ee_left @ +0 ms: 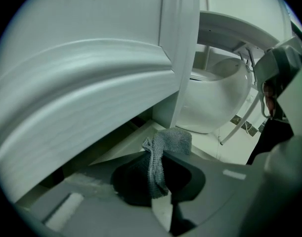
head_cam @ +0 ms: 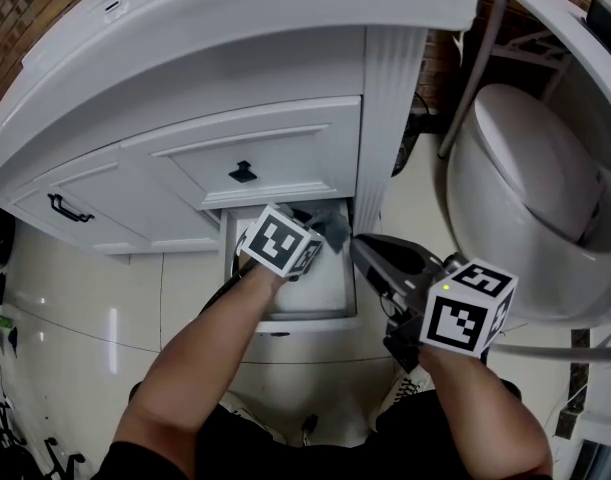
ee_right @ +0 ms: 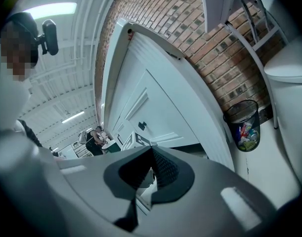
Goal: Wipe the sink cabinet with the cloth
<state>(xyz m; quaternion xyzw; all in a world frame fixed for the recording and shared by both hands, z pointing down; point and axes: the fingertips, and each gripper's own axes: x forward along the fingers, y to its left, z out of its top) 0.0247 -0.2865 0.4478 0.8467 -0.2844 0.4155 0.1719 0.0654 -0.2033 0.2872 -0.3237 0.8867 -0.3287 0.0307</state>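
Left gripper view: left gripper [ee_left: 159, 158] pinches cloth [ee_left: 174, 140] at centre; right gripper [ee_right: 151, 148] closed, empty. Wiping seems underway; next, press onto sink cabinet [head_cam: 275, 148].

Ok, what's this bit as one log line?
left gripper: shut on cloth | right gripper: shut, empty | cloth by open drawer

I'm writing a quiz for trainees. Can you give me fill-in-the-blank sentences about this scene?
1. The left tool is shut on a grey ____.
2. The right tool has its jaws together, holding ____.
3. The sink cabinet has its bottom drawer standing ____, not closed.
Missing words: cloth; nothing; open.
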